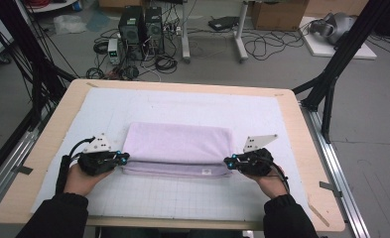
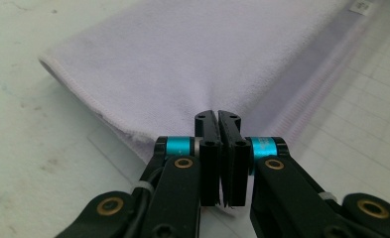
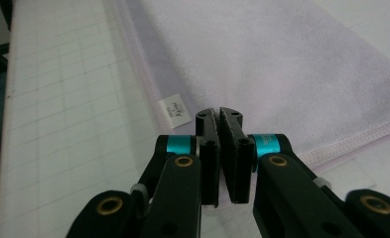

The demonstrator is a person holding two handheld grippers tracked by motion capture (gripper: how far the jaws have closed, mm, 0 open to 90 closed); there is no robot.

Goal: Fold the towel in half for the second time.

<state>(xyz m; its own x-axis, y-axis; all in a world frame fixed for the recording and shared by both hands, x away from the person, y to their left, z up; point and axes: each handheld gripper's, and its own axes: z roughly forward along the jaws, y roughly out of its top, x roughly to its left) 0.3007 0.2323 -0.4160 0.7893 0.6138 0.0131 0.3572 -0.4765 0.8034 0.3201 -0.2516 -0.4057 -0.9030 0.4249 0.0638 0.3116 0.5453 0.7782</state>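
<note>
A folded lavender towel (image 1: 177, 144) lies across the middle of a white gridded mat (image 1: 182, 198). My left gripper (image 1: 125, 157) sits at the towel's near left corner. In the left gripper view its jaws (image 2: 217, 115) are pressed together on the towel (image 2: 182, 59), which puckers at their tips. At the near right corner my right gripper (image 1: 228, 161) is shut in the same way. The right gripper view has its jaws (image 3: 217, 113) closed on the towel's edge (image 3: 282, 64), beside a small white label (image 3: 174, 110). A hand holds each gripper from the near side.
The mat covers most of a pale wooden table (image 1: 48, 144). Black frame posts (image 1: 331, 74) stand at the table's left and right. Beyond the far edge the floor holds computer towers (image 1: 140, 29), cables and boxes.
</note>
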